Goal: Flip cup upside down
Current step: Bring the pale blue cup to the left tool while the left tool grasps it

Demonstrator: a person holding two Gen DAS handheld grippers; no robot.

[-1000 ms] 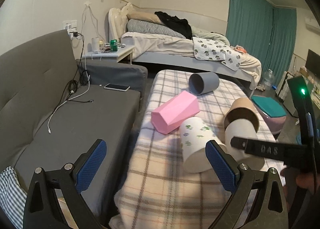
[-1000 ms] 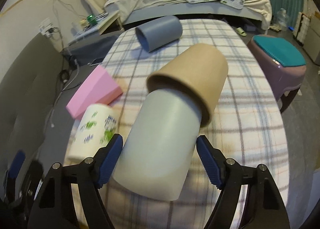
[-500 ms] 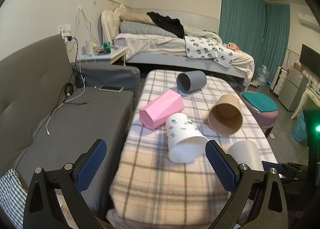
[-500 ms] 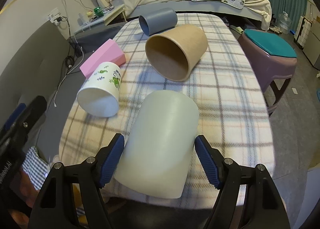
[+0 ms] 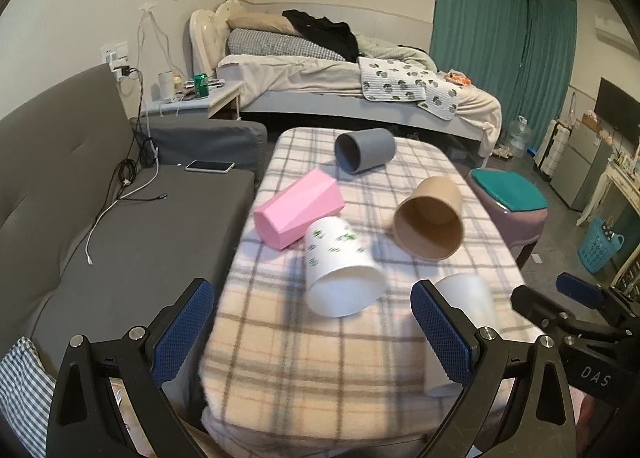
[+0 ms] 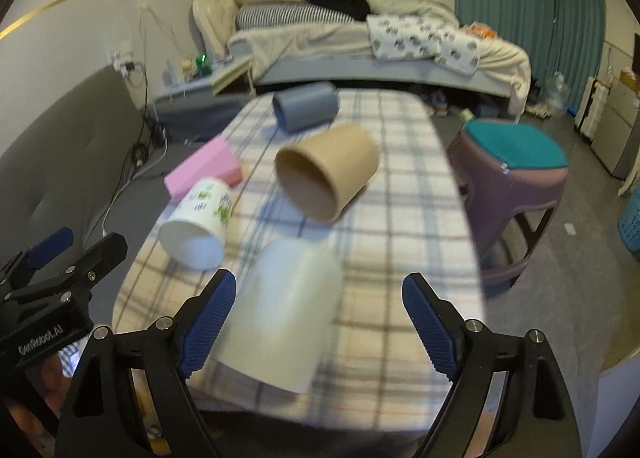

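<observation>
A plain white cup [image 6: 286,308] lies on its side at the near edge of the plaid-covered table [image 6: 400,226], between the wide-apart fingers of my right gripper [image 6: 320,322], which is open. The cup also shows in the left wrist view [image 5: 468,298], partly behind a finger. My left gripper [image 5: 312,330] is open and empty, back from the table's near left corner. A white cup with green print [image 5: 340,270], a brown cup [image 5: 432,218], a pink faceted cup [image 5: 300,208] and a grey cup [image 5: 364,149] all lie on their sides.
A grey sofa [image 5: 120,238] with cables and a phone [image 5: 209,166] runs along the table's left side. A purple stool with a teal seat [image 6: 512,166] stands to the right. A bed [image 5: 340,86] lies beyond the table.
My right gripper opened and let go of the plain white cup, which now lies at the table's near edge. Both grippers have drawn back from the table.
</observation>
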